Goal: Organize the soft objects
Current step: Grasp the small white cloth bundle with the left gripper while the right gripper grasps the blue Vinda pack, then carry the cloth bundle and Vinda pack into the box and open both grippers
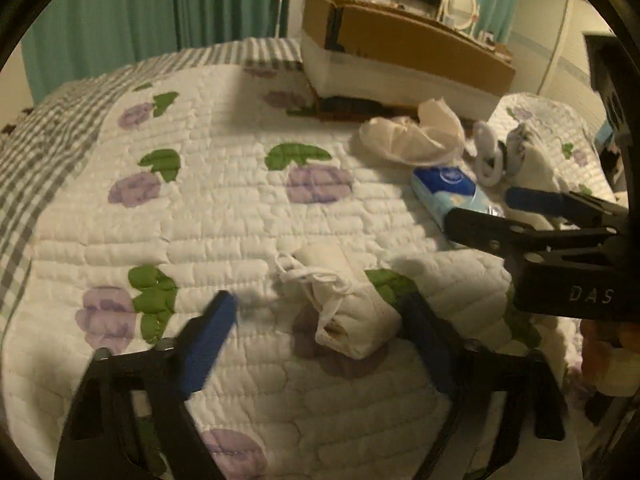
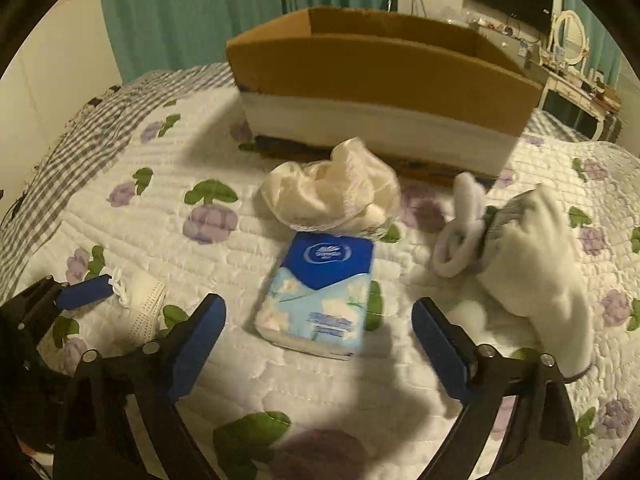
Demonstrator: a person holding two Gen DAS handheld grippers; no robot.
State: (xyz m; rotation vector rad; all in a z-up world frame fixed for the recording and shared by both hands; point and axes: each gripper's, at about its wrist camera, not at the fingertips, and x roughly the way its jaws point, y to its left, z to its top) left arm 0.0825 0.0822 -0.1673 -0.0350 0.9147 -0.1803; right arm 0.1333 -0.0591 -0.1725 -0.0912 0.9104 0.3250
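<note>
My left gripper point(image 1: 320, 320) is open, its blue fingers either side of a rolled white cloth bundle with strings point(image 1: 348, 308) on the quilt. My right gripper point(image 2: 320, 320) is open, with a blue tissue pack point(image 2: 316, 296) lying between and just beyond its fingers. The pack also shows in the left wrist view point(image 1: 448, 196), beside my right gripper point(image 1: 480, 216). A crumpled cream cloth point(image 2: 332, 192) lies behind the pack. A white glove point(image 2: 536, 248) and a white ring-shaped soft item point(image 2: 460, 236) lie to the right. The cloth bundle point(image 2: 140, 304) and a left fingertip point(image 2: 84, 292) show at the left.
An open cardboard box point(image 2: 380, 72) stands on the bed behind the soft items, also in the left wrist view point(image 1: 400, 48). The floral quilt point(image 1: 220, 220) covers the bed. Green curtains point(image 2: 192, 8) hang behind. A dresser with a mirror point(image 2: 572, 36) stands far right.
</note>
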